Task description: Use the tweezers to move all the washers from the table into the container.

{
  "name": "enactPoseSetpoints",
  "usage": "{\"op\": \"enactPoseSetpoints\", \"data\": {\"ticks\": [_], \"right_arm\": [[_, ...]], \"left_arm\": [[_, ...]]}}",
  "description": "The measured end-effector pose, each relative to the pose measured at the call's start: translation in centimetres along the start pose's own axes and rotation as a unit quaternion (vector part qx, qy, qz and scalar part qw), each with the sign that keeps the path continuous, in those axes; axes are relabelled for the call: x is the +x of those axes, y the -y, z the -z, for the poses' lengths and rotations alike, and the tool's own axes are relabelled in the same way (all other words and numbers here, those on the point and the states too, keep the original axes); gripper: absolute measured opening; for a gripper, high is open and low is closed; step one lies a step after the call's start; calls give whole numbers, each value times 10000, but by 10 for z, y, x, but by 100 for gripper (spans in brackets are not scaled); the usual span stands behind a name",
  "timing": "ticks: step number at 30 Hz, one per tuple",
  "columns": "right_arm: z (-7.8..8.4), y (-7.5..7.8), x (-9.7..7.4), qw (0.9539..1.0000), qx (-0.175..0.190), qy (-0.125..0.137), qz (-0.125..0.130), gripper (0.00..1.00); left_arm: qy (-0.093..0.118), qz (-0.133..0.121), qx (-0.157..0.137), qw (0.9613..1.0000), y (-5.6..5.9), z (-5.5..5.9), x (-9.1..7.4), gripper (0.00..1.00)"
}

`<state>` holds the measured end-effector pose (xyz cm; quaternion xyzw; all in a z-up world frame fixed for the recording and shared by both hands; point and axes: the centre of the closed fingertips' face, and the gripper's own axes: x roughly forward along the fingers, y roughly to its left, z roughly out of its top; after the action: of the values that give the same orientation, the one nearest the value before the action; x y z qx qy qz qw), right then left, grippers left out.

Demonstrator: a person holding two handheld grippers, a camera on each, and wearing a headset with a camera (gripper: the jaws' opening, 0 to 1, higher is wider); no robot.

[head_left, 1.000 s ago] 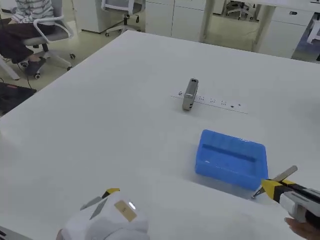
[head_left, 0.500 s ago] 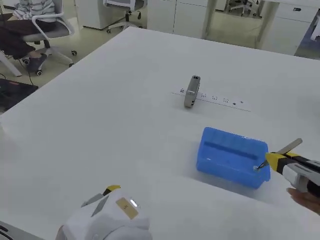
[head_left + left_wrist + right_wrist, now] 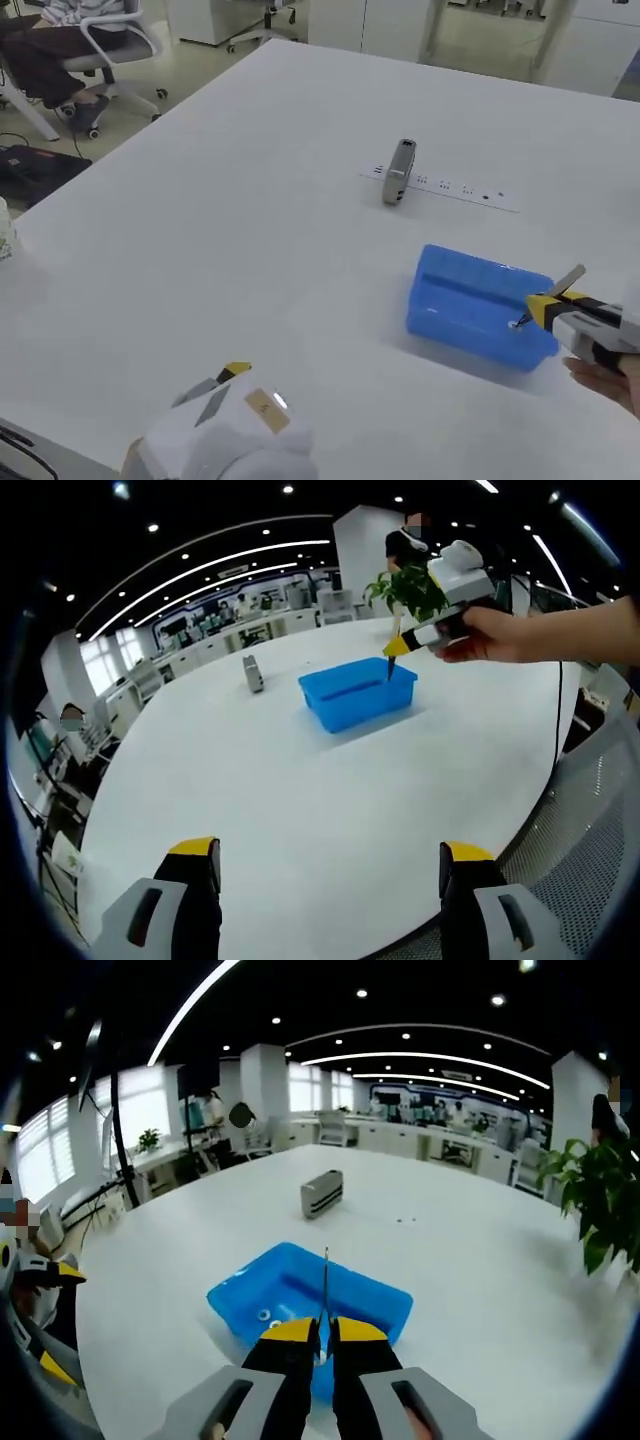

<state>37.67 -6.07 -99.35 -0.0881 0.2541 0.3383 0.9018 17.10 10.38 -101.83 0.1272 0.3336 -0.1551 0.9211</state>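
The right gripper [image 3: 323,1332] was clenched on thin metal tweezers [image 3: 325,1285], tips down in the blue plastic container [image 3: 440,322], likely to drop a washer; small metal washers [image 3: 445,187] lay in a row toward the far edge of the white table [image 3: 250,200]. The left gripper [image 3: 330,852] hung released by the near edge.

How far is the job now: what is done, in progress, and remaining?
Done: some dropped washers lie in the blue container. In hand: the right gripper is shut on the tweezers, tips over the container; whether they carry a washer is too small to tell. Left: a few loose washers on the table beside the grey block. The left gripper is open.
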Motion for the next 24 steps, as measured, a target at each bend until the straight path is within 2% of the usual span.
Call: {"op": "enactPoseSetpoints", "data": {"ticks": [8,20,24], "right_arm": [[14,3,8,9998,-26,-184,-11,2],[19,0,15,9996,16,-278,-88,2],[19,-1,16,9995,-117,-281,-76,2]], "left_arm": [[-63,9,-26,10000,0,2,1,92],[-62,6,-34,10000,-1,2,0,92],[-70,19,-11,10000,0,2,0,91]]}}
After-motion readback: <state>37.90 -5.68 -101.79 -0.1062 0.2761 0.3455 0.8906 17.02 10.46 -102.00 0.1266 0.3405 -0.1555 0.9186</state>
